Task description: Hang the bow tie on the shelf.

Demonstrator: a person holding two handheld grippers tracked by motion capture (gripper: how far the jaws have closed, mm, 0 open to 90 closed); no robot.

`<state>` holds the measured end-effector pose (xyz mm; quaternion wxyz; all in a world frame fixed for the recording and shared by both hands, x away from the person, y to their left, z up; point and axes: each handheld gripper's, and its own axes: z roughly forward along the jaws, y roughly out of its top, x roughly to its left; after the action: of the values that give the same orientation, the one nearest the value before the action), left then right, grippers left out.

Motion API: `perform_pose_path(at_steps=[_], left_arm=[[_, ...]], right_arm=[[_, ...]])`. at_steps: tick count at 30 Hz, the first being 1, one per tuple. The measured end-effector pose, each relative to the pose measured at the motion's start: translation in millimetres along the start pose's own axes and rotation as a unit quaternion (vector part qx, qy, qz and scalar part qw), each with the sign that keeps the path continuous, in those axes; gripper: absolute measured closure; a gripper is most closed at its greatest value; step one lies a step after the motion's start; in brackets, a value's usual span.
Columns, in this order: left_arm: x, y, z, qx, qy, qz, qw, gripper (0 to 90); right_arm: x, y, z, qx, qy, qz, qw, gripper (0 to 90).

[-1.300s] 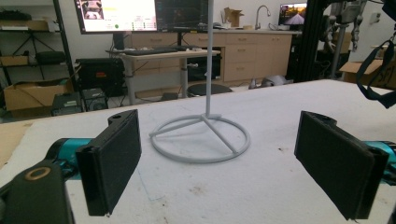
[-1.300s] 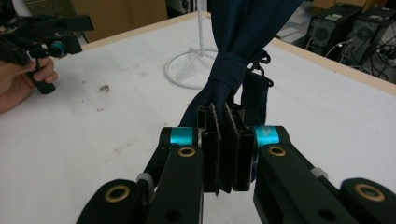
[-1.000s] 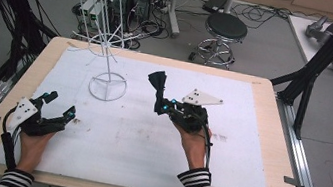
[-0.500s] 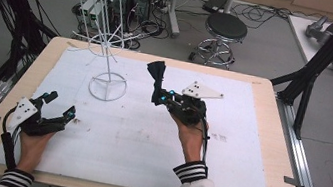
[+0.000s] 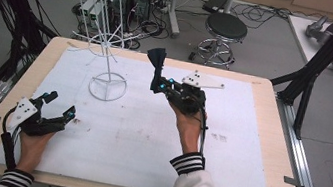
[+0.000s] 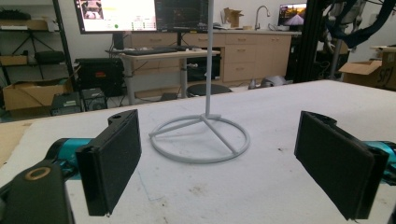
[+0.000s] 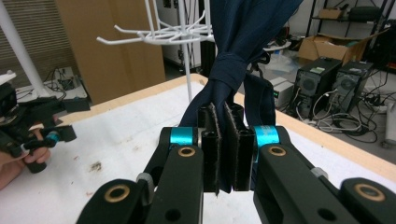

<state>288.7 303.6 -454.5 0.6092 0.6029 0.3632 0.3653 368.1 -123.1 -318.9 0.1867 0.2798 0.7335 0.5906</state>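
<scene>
**Dark cloth carried toward the wire rack**

The table [image 5: 261,88] is a wooden top covered almost edge to edge by a white foam board [image 5: 147,141]. The board gives a soft, plain working surface, which is probably why everything is done on it.

The white wire rack [image 5: 106,43] stands on its ring base near the far-left corner of the board. Its upright post carries two tiers of radiating prongs. Its position, well clear of the near edge, leaves room for both hands in front of it. No prong that can be seen carries anything; the rack holds nothing at this moment.

The right gripper [image 5: 157,88] is raised above the middle of the board, toward the far edge, and points at the rack. Its jaws are pressed together on a dark blue knotted cloth [image 5: 157,61], which rises above the jaws. In the right gripper view the cloth [image 7: 238,46] stands knotted just above the pads, with the rack prongs [image 7: 163,32] behind it. The grip below the knot likely leaves the upper part free for hooking onto a prong.

The left gripper [image 5: 61,107] rests by the near-left corner, jaws wide apart and empty, facing the rack base [image 6: 201,140]. It appears to be parked out of the way.
</scene>
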Motion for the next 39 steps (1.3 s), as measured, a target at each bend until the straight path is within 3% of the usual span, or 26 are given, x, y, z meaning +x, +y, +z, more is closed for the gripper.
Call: perform_pose_path(at_steps=[18, 39], left_arm=[[0.0, 0.0, 0.0, 0.000, -0.001, 0.002, 1.0000, 15.1], [0.2, 0.0, 0.0, -0.001, -0.002, 0.001, 1.0000, 15.1]], right_arm=[[-8.7, 17.4, 31.0, -0.023, -0.010, 0.010, 0.9996, 85.8], [1.0, 42.9, 66.8, -0.024, -0.007, -0.002, 0.9997, 85.7]])
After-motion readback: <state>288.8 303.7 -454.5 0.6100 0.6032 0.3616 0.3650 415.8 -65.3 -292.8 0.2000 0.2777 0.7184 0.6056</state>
